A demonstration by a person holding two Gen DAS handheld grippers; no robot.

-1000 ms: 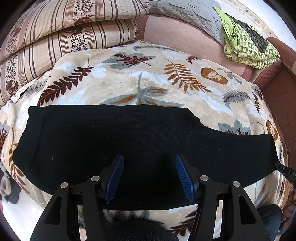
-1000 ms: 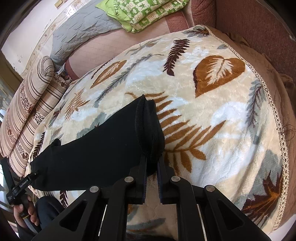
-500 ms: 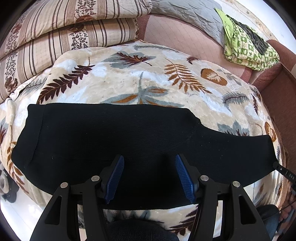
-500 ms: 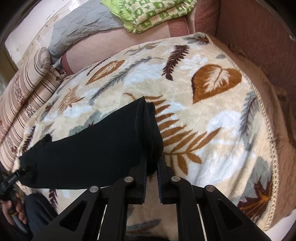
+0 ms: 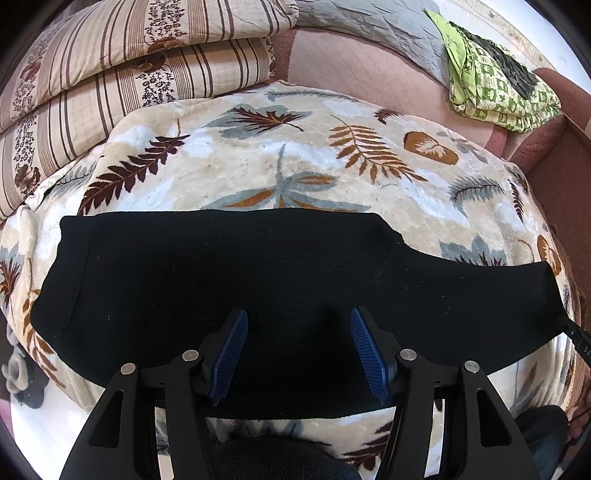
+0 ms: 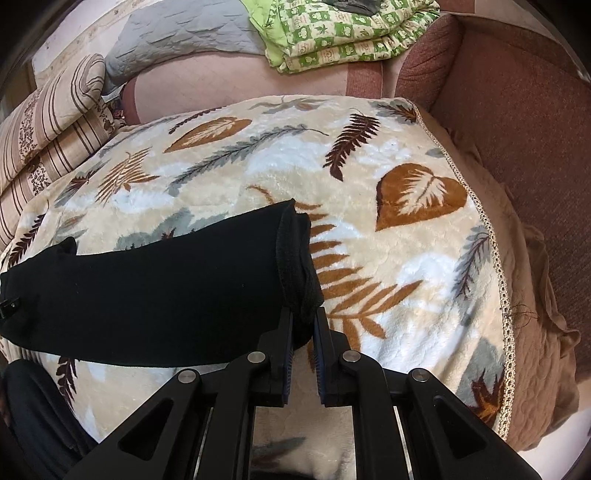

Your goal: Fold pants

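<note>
Black pants [image 5: 258, 280] lie stretched left to right, folded lengthwise, on a leaf-patterned blanket [image 5: 295, 155]. My left gripper [image 5: 297, 350] hovers over their middle near the front edge, its blue pads [image 5: 231, 354] spread apart with nothing pinched. In the right wrist view my right gripper [image 6: 303, 332] is shut on the near corner of the pants' [image 6: 166, 291] leg end, where the hem bunches between the fingers. The right gripper's tip [image 5: 578, 339] shows at the pants' right end in the left wrist view. A bit of the left gripper [image 6: 9, 306] peeks in at the far left.
Striped folded quilts [image 5: 129, 74] are stacked at the back left. A grey quilt [image 5: 369, 22] and a green patterned folded cloth [image 5: 498, 92] lie behind. A brown sofa arm [image 6: 517, 110] rises to the right of the blanket [image 6: 406, 258]. A person's dark knee [image 5: 277, 461] is below.
The right gripper has rolled and shifted a little with the leg end still pinched in it, so its view has turned. The left gripper and the pants' middle have stayed put.
</note>
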